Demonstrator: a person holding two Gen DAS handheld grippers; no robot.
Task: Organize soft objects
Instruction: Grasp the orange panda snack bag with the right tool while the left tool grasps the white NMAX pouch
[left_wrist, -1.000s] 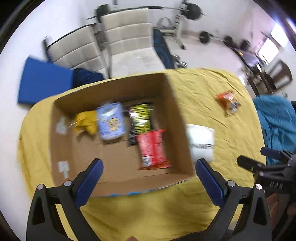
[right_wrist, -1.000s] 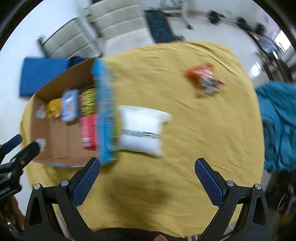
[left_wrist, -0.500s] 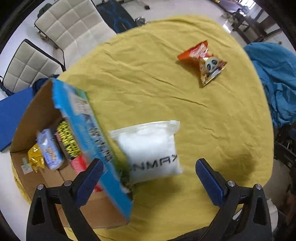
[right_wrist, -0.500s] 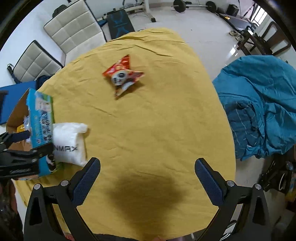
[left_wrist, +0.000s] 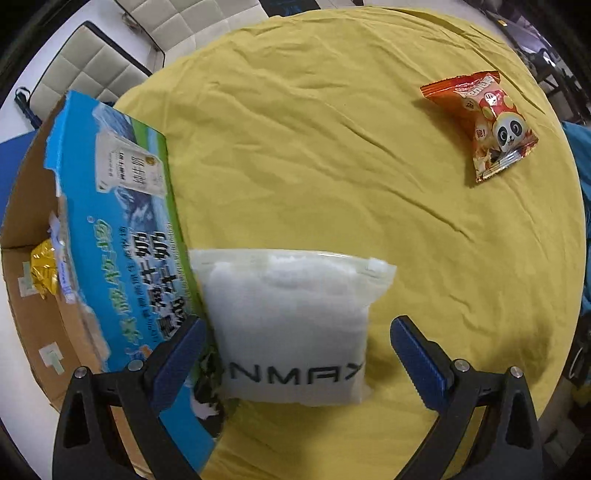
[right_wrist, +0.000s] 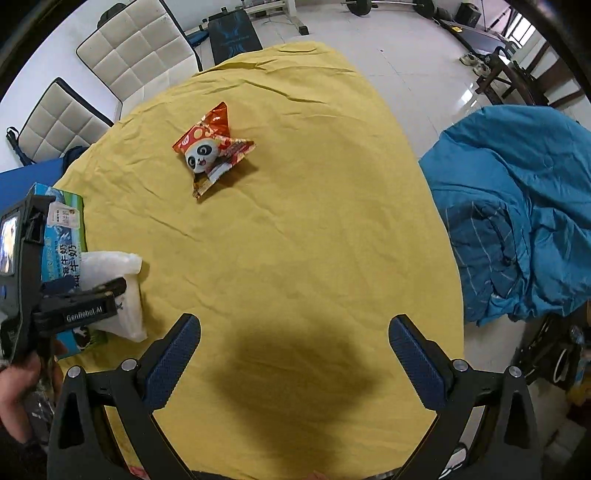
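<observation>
Now, with both tongs spread apart and empty, I'd guess the white zip pouch (left_wrist: 291, 325) under my left gripper (left_wrist: 295, 354) is light and squashy, best pinched across its middle.

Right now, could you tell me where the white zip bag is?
In the left wrist view, the white zip bag lies on the yellow tablecloth, against the cardboard box.

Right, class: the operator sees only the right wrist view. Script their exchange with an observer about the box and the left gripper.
Operator: What is inside the cardboard box?
Observer: A gold packet shows; the box's printed wall hides the rest.
Operator: Is the left gripper open?
Observer: Open, with the white bag lying between its fingers, not clamped.
</observation>
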